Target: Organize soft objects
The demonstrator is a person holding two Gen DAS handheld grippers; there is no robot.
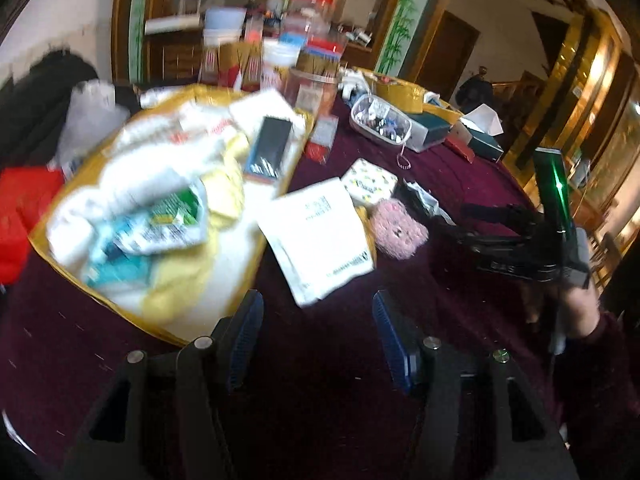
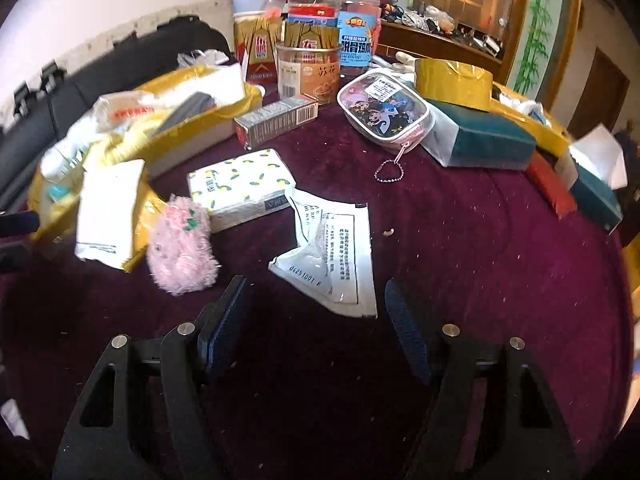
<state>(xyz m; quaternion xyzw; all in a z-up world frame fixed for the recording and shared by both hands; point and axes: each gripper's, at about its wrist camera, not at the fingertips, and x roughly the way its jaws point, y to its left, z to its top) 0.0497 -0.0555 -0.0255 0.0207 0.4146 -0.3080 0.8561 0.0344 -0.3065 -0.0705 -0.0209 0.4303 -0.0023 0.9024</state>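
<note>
— Looking [image 2: 182, 246] at the pink plush toy first: lying on the dark red tablecloth [image 2: 460, 240], just beside the rim of the yellow bin [image 2: 152, 208], touching the lemon-print tissue pack [image 2: 240, 184] or nearly so.

— Agreed. And the right gripper [image 2: 316, 304]? Fingers spread apart, nothing between them; only the crumpled printed sachet [image 2: 332, 264] in front, close to the gap.

— Same for the left gripper [image 1: 318, 320]: spread, holding nothing, bare cloth between the pads. Much motion blur in that view, so small details not readable.

— Now the relation that matters. Seen from the right wrist: toy ahead and to the left of the fingers, near the left fingertip [image 2: 230, 300]. Seen from the left wrist: toy [image 1: 396, 232] ahead and to the right, farther off, behind the white paper package [image 1: 320, 236] that leans over the bin edge.

— So probably the right hand nearer. Long axis of the toy running roughly away from the right fingers, slightly tilted; closing across the narrow width seems easier.

— Bin [image 1: 168, 312] already full of white and yellow soft things, toward the left edge of the table. Likely the place for the toy, but only a judgement.

— One risk: catching the sachet together with the plush fibres.
</note>
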